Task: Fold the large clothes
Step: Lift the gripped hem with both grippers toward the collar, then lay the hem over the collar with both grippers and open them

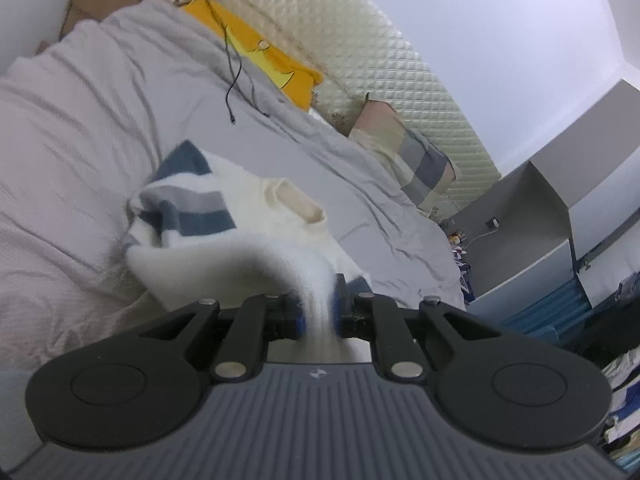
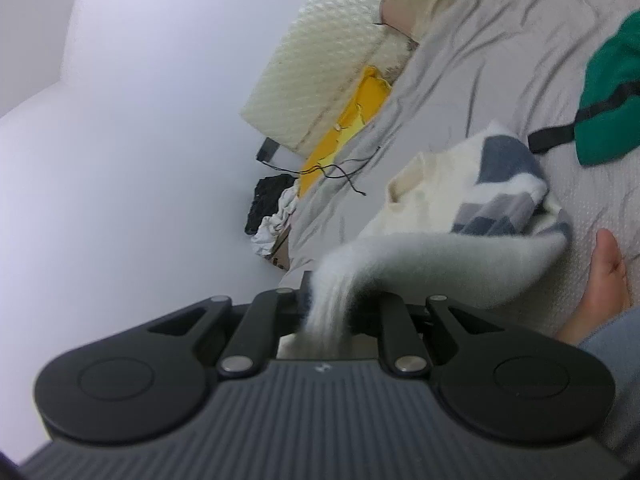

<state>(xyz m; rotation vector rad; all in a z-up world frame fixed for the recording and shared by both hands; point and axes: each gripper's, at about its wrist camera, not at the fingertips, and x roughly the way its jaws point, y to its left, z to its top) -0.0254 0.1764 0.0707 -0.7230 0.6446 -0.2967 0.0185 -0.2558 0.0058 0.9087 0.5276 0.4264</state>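
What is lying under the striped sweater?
The sweater rests on the grey sheet and pale blanket. Anything directly beneath its folds is covered and cannot be seen.

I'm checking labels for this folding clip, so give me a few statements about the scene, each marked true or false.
1. The left hand-held gripper is shut on the white sweater. True.
2. The right hand-held gripper is open and holds nothing. False: it is shut on the same sweater's fabric.
3. The sweater has blue and grey blocks. True.
4. A green garment lies on the bed beyond the sweater. True.
5. The yellow cloth lies on top of the sweater. False: it lies apart, near the headboard.
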